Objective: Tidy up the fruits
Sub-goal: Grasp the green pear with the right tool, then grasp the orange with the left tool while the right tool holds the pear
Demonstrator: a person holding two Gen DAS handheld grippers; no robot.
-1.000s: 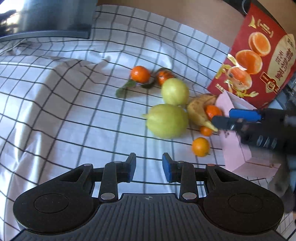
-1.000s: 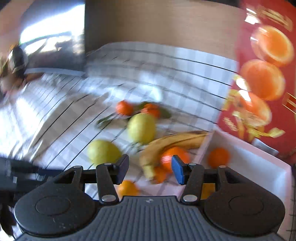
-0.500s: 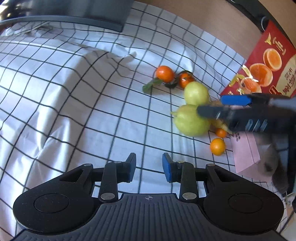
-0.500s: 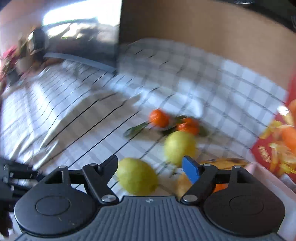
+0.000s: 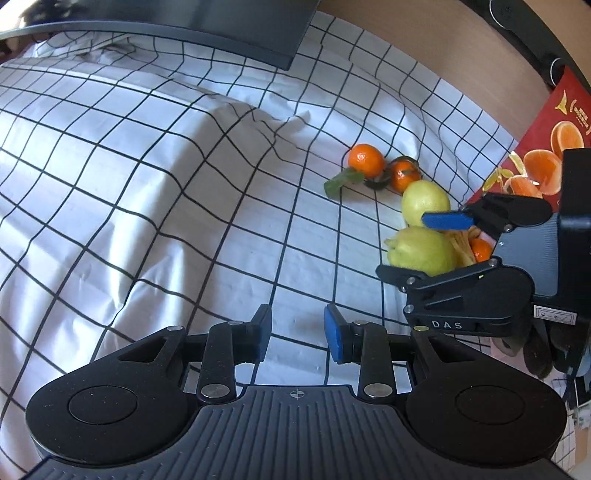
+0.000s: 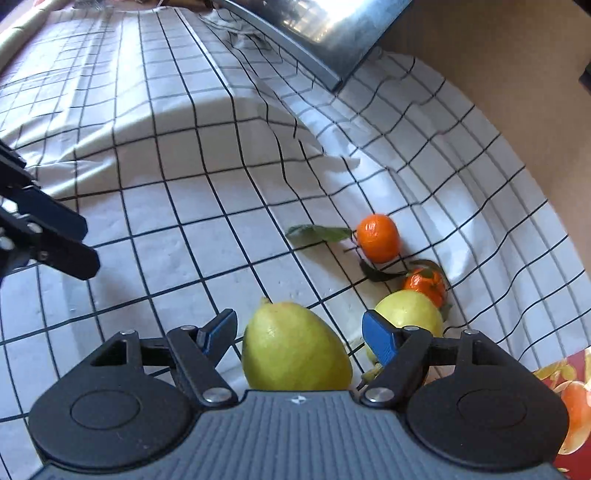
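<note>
A large yellow-green fruit (image 6: 295,350) lies on the checked cloth between the jaws of my right gripper (image 6: 299,332). The jaws are closing, with a small gap still showing on each side of the fruit. In the left wrist view the same fruit (image 5: 421,247) sits inside the right gripper (image 5: 404,245). A second yellow-green fruit (image 6: 406,310) lies just behind it. Two tangerines (image 6: 378,238) (image 6: 424,282) with leaves lie farther back. A banana (image 5: 461,247) and a small orange (image 5: 482,249) are partly hidden. My left gripper (image 5: 297,332) hovers open over bare cloth, nothing between its pads.
A red carton printed with oranges (image 5: 554,122) stands at the right. A dark flat slab (image 5: 184,29) lies along the far edge of the cloth. The cloth (image 5: 147,184) is rumpled into a ridge to the left of the fruit. A wooden wall rises behind.
My right gripper swung left from the pale box, rolled, opened wider and came down around the near yellow-green fruit. My left gripper drifted left, so the fruit sits farther right in its view.
</note>
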